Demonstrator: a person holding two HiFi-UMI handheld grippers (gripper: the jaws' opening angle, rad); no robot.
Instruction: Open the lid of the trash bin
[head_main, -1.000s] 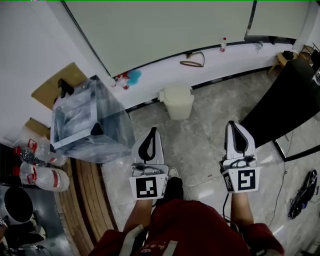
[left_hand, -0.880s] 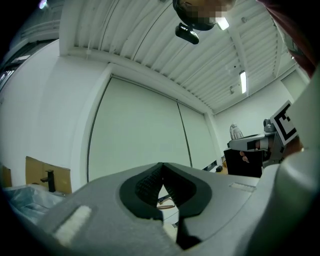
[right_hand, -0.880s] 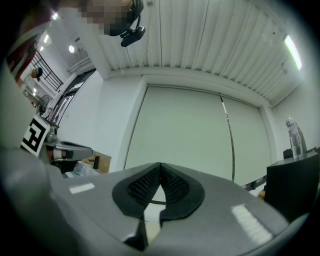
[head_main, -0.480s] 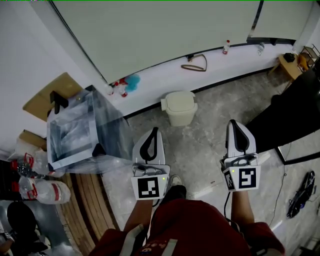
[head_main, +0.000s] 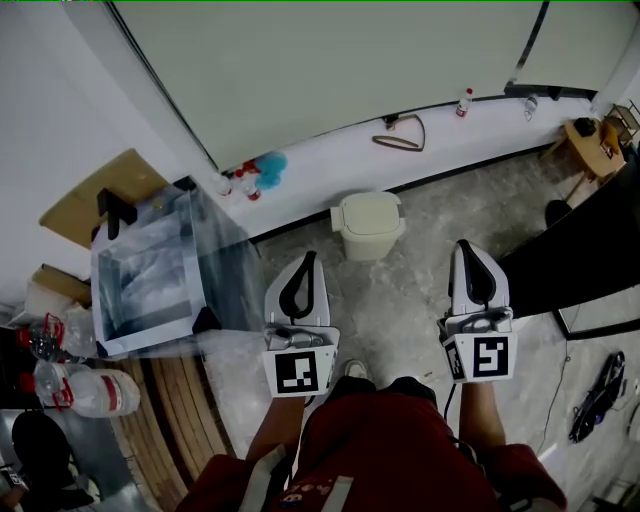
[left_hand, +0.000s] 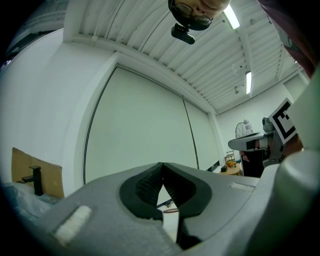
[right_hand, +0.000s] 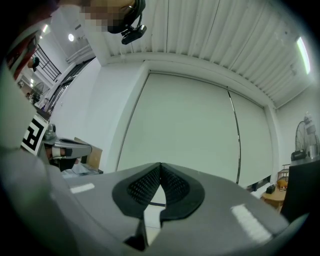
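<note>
Well short of the bin (head_main: 368, 224), both tongs point toward it, held level above the floor (head_main: 400, 300). The bin is pale and squat. It stands on the floor at the foot of a white ledge (head_main: 320, 165), and its lid (head_main: 367, 208) is down. The left tongs (head_main: 306, 258) are nearer the person than the bin and slightly to its left, not touching it. The right tongs (head_main: 464, 246) are farther off to the bin's right. In the left gripper view the ribbed pads (left_hand: 150, 182) meet at the tip with nothing between them. The right gripper view shows its pads (right_hand: 145, 185) together and empty too. Left of the bin sits a clear box (head_main: 150, 270). Beyond the bin, a hanger (head_main: 400, 132) lies on the ledge.
</note>
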